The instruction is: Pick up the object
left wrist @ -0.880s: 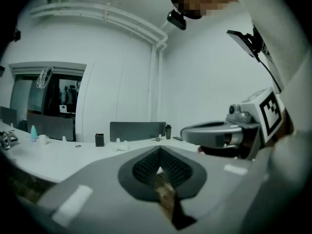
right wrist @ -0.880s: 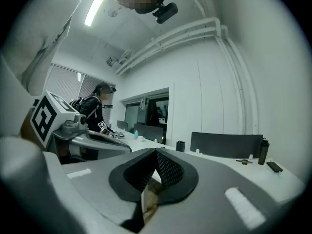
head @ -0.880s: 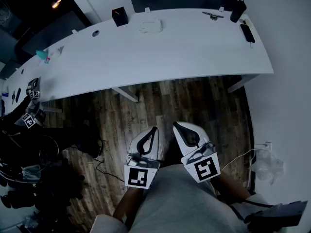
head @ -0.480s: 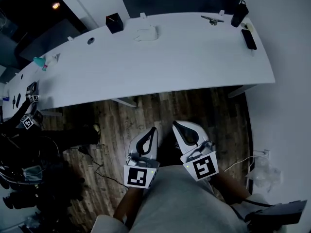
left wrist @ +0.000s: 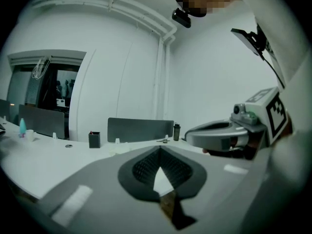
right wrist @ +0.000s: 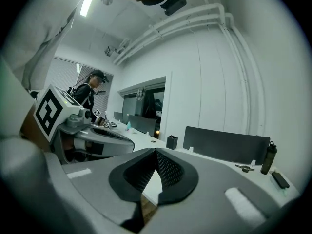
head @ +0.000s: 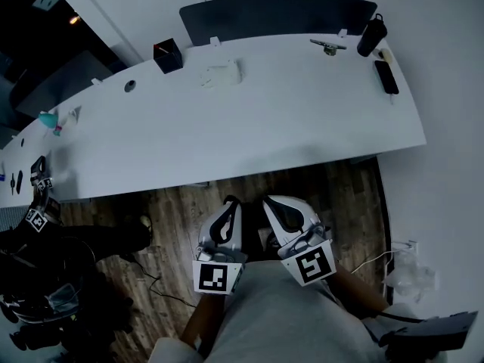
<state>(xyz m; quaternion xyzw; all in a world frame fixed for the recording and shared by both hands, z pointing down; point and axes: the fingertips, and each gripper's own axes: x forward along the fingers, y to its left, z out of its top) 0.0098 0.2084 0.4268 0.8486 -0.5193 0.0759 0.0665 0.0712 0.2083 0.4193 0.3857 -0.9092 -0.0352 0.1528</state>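
A white curved table (head: pixel 272 119) fills the upper head view. On its far side lies a pale white object (head: pixel 221 74), with a black box (head: pixel 167 56) to its left. My left gripper (head: pixel 231 203) and right gripper (head: pixel 268 201) hang side by side close to my body, over the wooden floor in front of the table's near edge, well short of anything on it. Both are shut with nothing between the pads. In the left gripper view the jaws (left wrist: pixel 160 150) meet and point at the table; the right gripper (right wrist: pixel 156 152) shows the same.
At the table's far right stand a black bottle (head: pixel 371 36), a dark phone (head: pixel 386 76) and a small tool (head: pixel 327 46). A dark divider panel (head: pixel 276 15) backs the table. A teal bottle (head: pixel 48 119) sits far left. Another person with marker cubes (head: pixel 34 218) stands at left; cables lie on the floor (head: pixel 162 278).
The table has come lower and closer in the head view, and both grippers have shifted slightly up toward its near edge. Both stay shut and empty.
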